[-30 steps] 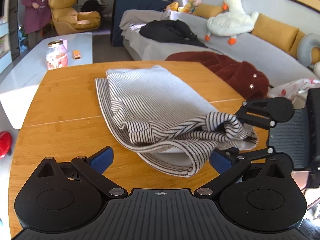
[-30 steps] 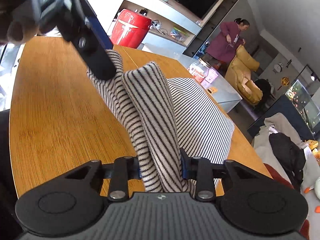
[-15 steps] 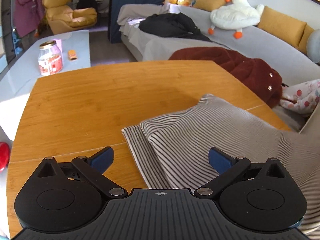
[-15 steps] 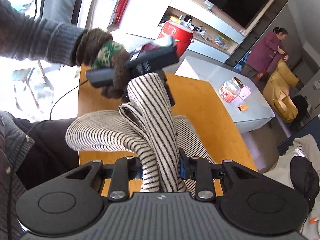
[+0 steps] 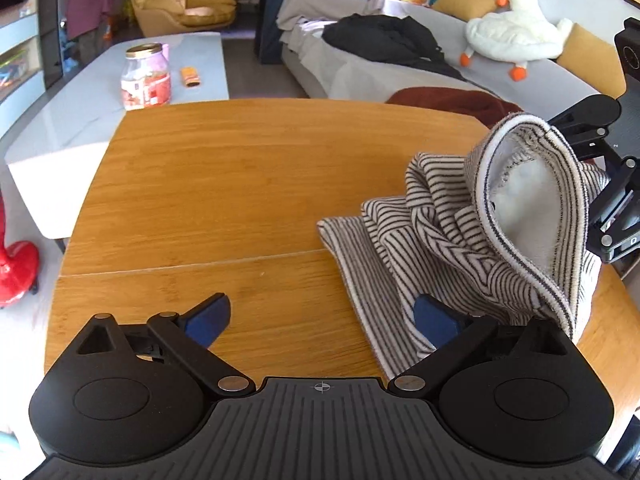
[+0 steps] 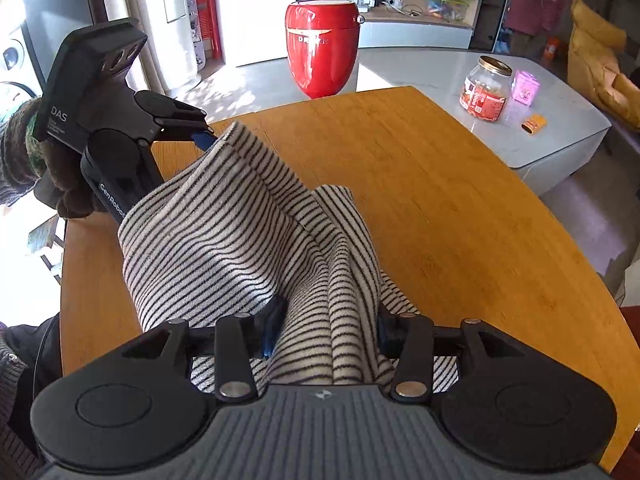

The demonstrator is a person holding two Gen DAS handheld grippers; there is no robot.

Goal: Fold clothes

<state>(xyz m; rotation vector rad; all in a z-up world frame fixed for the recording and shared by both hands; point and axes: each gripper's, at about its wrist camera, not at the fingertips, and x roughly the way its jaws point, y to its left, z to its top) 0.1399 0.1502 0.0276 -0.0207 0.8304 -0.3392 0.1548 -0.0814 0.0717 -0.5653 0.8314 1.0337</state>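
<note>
A black-and-white striped garment [image 5: 472, 232] lies bunched on the right part of the wooden table [image 5: 248, 184]. My right gripper [image 6: 324, 328] is shut on a thick fold of the garment [image 6: 248, 240] and holds it raised off the table. It shows at the right edge of the left wrist view [image 5: 608, 200]. My left gripper [image 5: 324, 320] is open and empty, low over the table. Its right fingertip [image 5: 436, 320] sits at the garment's near edge. In the right wrist view it [image 6: 120, 152] is at the garment's far corner.
A white coffee table [image 5: 120, 92] with a jar [image 5: 146, 78] stands beyond the table's far left edge. A grey sofa [image 5: 400, 68] with dark clothes and a plush duck is at the back right. A red pot [image 6: 322, 46] stands on the floor.
The right gripper has dragged and lifted the garment toward the right side of the table, bunching it. The left gripper stayed open and now sits at the garment's near edge.
</note>
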